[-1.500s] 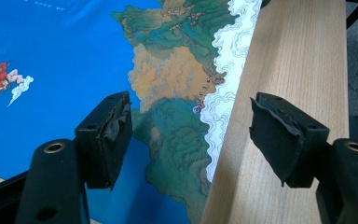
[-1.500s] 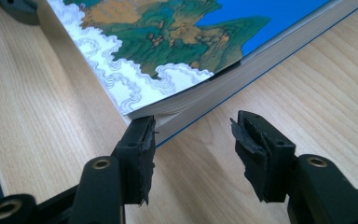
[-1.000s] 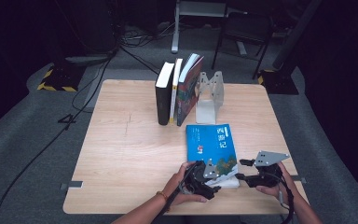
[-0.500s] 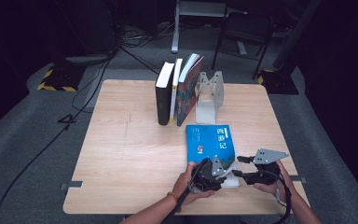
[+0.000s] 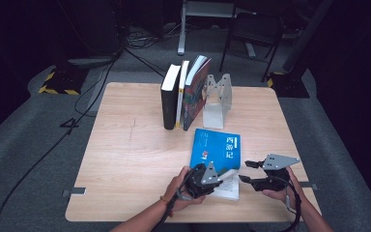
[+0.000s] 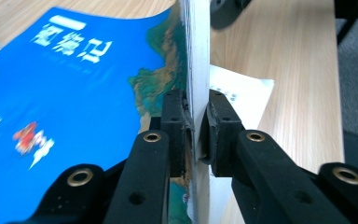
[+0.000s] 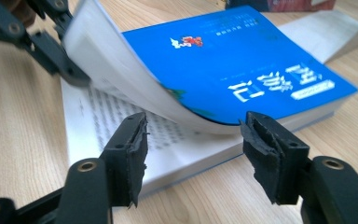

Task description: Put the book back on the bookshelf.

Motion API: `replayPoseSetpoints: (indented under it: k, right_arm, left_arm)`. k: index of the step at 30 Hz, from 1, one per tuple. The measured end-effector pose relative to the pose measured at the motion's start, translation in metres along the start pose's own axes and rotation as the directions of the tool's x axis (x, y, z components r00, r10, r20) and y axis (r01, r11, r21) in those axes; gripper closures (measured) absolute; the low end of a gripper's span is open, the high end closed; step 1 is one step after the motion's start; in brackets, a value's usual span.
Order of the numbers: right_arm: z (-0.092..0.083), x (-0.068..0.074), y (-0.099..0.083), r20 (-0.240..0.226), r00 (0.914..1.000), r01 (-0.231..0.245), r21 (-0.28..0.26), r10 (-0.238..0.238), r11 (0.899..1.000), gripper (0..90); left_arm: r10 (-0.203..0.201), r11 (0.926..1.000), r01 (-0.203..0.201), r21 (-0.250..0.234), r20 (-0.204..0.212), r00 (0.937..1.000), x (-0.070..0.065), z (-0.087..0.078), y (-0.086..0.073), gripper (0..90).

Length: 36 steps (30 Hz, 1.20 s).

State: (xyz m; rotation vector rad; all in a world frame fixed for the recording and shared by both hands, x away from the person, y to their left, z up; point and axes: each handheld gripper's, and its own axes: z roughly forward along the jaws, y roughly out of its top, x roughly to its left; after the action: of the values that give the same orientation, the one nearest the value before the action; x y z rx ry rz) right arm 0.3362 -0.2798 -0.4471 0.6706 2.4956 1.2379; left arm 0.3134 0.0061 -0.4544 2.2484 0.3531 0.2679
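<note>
Blue paperback book [image 5: 217, 152] lying flat at the table's [image 5: 125, 159] five o'clock, near edge toward the person, front cover and a sheaf of leading pages curled up off the block. Soft, bendy cover, light to lift, likely slick on its glossy face and easy to crease or tear if pulled hard; best taken at the free edge of the cover, near the corner, with the page block left to lie. Left tool [image 6: 196, 126], at the book's seven o'clock corner, just closed down on that lifted cover edge, pads pinching it. Right tool [image 7: 193, 140] at the book's four o'clock, jaws standing apart with nothing between them, hovering before the open pages. Farther off at twelve o'clock, three upright books [image 5: 183, 94] leaning beside a metal bookend [image 5: 217, 99].
</note>
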Motion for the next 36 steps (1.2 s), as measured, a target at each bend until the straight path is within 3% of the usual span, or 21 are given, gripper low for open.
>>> replayPoseSetpoints:
  k: [3, 8, 17, 21, 24, 30, 33, 36]
  right_arm:
    - [0.004, 0.007, 0.004, -0.025, 0.9989, 0.038, -0.004, -0.038, 0.999, 39.4]
    - [0.019, 0.02, 0.022, -0.034, 0.9964, 0.076, -0.028, -0.077, 0.997, 39.4]
    - [0.037, 0.021, 0.034, -0.062, 0.9922, 0.106, -0.044, -0.108, 0.993, 38.0]
    - [0.041, 0.019, 0.034, 0.004, 0.9927, 0.121, -0.039, -0.121, 0.992, 36.8]
    - [0.038, 0.017, 0.033, -0.021, 0.9922, 0.122, -0.057, -0.123, 0.991, 35.4]
    - [0.041, 0.01, 0.032, 0.008, 0.9948, 0.101, -0.051, -0.101, 0.994, 31.1]
    - [0.048, 0.01, 0.031, 0.045, 0.9901, 0.133, -0.015, -0.133, 0.991, 28.6]
    - [0.052, 0.008, 0.031, 0.047, 0.9892, 0.139, 0.003, -0.139, 0.99, 28.2]
  left_arm:
    - [0.006, 0.9994, -0.007, -0.033, -0.026, 0.9996, 0.004, -0.021, -0.014, 81.2]
    - [0.004, 0.9998, -0.005, -0.021, -0.034, 0.9994, 0.009, -0.04, -0.03, 81.8]
    - [-0.061, 0.9973, 0.06, -0.042, -0.017, 0.998, 0.02, -0.064, -0.055, 81.4]
    - [-0.041, 0.999, 0.04, -0.019, -0.013, 0.9991, 0.024, -0.073, -0.063, 80.7]
    - [-0.068, 0.9973, 0.068, -0.029, -0.011, 0.9976, 0.028, -0.078, -0.069, 79.8]
    - [-0.095, 0.9955, 0.095, -0.008, -0.019, 0.9953, 0.031, -0.081, -0.079, 76.8]
    - [-0.101, 0.9949, 0.101, -0.005, -0.02, 0.9947, 0.033, -0.084, -0.084, 76.0]
    - [-0.119, 0.9928, 0.119, -0.014, -0.019, 0.9927, 0.034, -0.085, -0.086, 75.6]
